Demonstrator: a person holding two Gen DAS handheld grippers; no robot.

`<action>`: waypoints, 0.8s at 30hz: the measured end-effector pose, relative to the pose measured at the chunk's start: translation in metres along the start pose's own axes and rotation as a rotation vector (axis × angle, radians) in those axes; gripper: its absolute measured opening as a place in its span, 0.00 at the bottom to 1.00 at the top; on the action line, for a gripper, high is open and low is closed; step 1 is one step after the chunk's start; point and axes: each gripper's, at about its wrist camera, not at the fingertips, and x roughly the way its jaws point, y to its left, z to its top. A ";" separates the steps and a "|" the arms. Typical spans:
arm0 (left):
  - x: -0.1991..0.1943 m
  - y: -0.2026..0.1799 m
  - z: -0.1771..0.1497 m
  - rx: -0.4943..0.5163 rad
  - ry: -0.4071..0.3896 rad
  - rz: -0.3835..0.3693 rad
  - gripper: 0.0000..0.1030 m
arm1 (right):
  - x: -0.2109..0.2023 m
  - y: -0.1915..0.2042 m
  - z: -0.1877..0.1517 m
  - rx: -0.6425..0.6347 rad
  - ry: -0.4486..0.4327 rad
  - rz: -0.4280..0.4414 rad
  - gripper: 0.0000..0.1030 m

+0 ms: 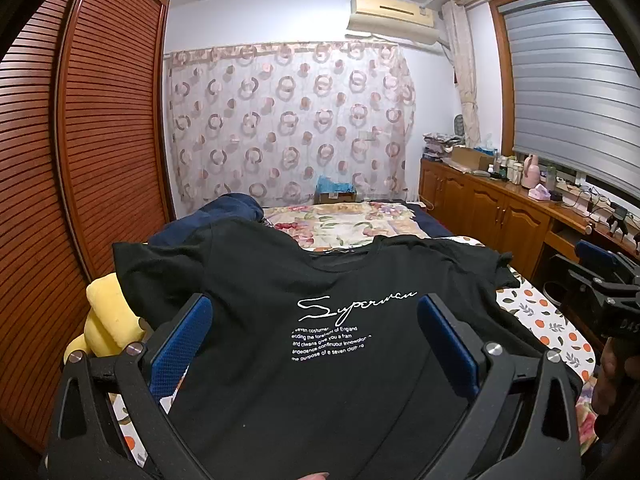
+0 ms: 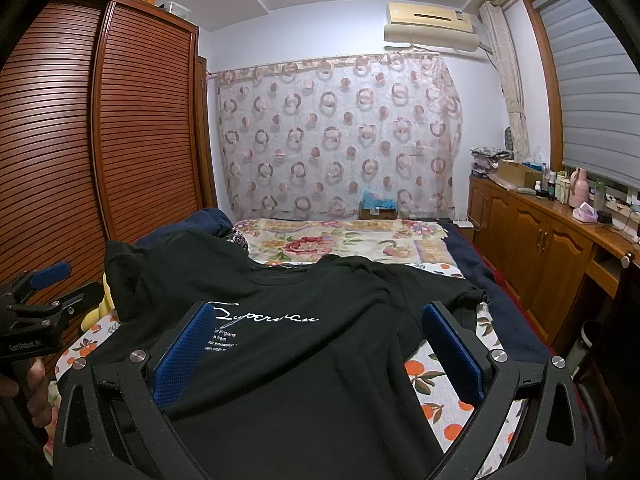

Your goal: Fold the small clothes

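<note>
A black T-shirt (image 1: 328,280) with white script lettering lies spread face up on the bed, its collar toward the far end and both sleeves out. My left gripper (image 1: 316,316) hovers open above its chest print, blue pads wide apart and gripping nothing. In the right wrist view the same T-shirt (image 2: 304,292) fills the foreground. My right gripper (image 2: 320,328) is open over its right half, with one pad above the lettering and the other near the shirt's right edge. Each gripper shows at the side of the other's view: the right gripper (image 1: 608,280) and the left gripper (image 2: 36,280).
The bed has an orange-print sheet (image 2: 452,392) and a floral quilt (image 2: 344,240) beyond the shirt. A yellow plush toy (image 1: 108,316) and a dark blue bundle (image 1: 228,208) lie at the left. A slatted wardrobe (image 1: 80,160) stands left; a cluttered wooden cabinet (image 2: 540,232) runs along the right.
</note>
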 end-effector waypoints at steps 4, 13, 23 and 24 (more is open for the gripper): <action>0.000 0.000 0.000 0.000 -0.003 0.000 1.00 | 0.000 0.000 0.000 0.000 -0.001 0.000 1.00; -0.002 -0.001 0.000 0.001 -0.006 -0.001 1.00 | 0.000 0.000 0.000 -0.001 -0.001 0.001 1.00; -0.003 -0.003 0.004 0.001 -0.012 -0.002 1.00 | -0.001 -0.002 0.000 -0.001 -0.002 0.001 1.00; -0.003 -0.005 0.009 0.002 -0.013 -0.001 1.00 | -0.001 -0.001 0.000 -0.001 -0.002 0.001 1.00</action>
